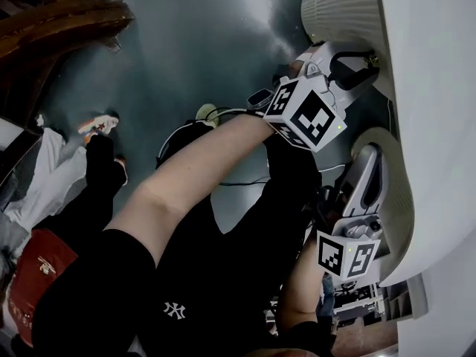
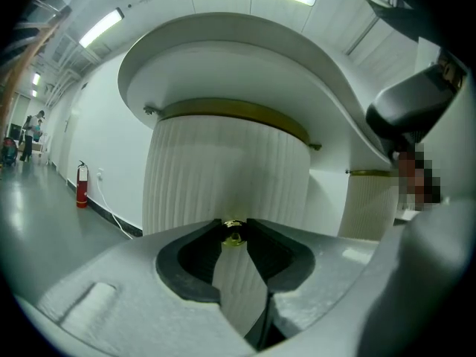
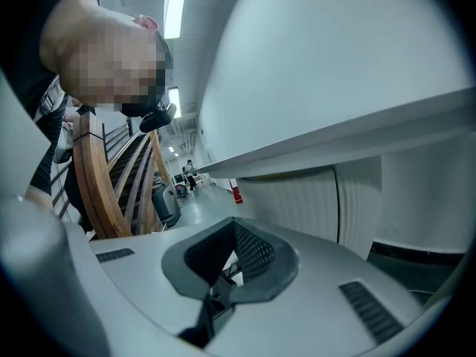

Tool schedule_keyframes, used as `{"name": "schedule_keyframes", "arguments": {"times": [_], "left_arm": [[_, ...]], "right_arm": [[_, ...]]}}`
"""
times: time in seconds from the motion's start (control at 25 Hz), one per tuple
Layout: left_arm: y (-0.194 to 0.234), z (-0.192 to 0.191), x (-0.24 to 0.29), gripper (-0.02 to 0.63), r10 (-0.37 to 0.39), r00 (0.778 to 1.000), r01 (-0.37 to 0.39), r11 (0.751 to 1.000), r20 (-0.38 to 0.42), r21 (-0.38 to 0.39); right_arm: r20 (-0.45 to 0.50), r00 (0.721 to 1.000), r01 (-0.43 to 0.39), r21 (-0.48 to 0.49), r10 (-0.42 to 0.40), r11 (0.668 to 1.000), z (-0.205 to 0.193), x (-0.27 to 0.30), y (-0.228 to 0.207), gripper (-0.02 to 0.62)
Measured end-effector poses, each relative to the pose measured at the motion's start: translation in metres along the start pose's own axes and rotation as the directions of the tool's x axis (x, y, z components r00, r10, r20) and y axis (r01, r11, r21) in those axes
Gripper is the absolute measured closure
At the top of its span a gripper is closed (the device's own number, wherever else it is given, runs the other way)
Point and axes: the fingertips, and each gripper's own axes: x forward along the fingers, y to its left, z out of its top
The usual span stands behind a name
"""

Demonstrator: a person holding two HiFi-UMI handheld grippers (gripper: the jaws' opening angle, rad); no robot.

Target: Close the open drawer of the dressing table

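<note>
The dressing table's white top runs down the right of the head view. A round fluted drawer juts out from under it at the top. In the left gripper view that drawer fills the middle, under a gold band. My left gripper reaches level to its front, and its jaws are shut on the small gold knob. My right gripper hangs lower, beside a second fluted drawer. Its tips meet with nothing between them.
The person's black-trousered legs fill the lower middle. A wooden staircase stands at the upper left, and bags and clothes lie at the left. Cables trail on the grey floor. A red fire extinguisher stands by the far wall.
</note>
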Motion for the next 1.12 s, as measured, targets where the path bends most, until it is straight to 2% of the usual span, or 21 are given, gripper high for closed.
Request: {"name": "schedule_keyframes", "arguments": {"times": [0.28,0.36,0.44,0.64,0.84,1.0,1.12], "left_arm": [[-0.002,0.002,-0.001,0.495,-0.021,1.000,0.021,1.000,0.004,-0.007],[0.002,0.001,-0.005,0.470,-0.023,1.000,0.023,1.000,-0.009,-0.009],[0.006,0.003,-0.013,0.451,-0.019,1.000,0.019,1.000,-0.020,-0.007],[-0.001,0.020,-0.044,0.451,-0.016,0.998,0.015,1.000,-0.057,-0.013],[-0.017,0.056,-0.079,0.459,-0.044,0.995,0.045,0.999,-0.084,0.009],[-0.026,0.099,-0.108,0.499,-0.061,0.996,0.064,0.997,-0.069,0.045],[-0.031,0.138,-0.127,0.534,-0.054,0.997,0.056,0.997,-0.054,0.044]], "right_arm": [[-0.007,1.000,-0.011,0.000,0.011,1.000,0.003,-0.001,0.003,0.580],[-0.012,1.000,-0.020,0.000,0.020,1.000,0.003,0.000,0.007,0.580],[-0.018,1.000,-0.023,-0.007,0.023,1.000,0.004,0.001,0.013,0.580],[-0.033,0.998,-0.057,-0.015,0.057,0.998,0.020,-0.007,0.031,0.580],[-0.040,0.996,-0.084,-0.035,0.082,0.996,0.041,-0.020,0.051,0.580],[-0.011,0.996,-0.086,-0.067,0.085,0.994,0.067,-0.029,0.067,0.580],[0.020,0.997,-0.075,-0.066,0.077,0.995,0.094,-0.037,0.075,0.580]]}}
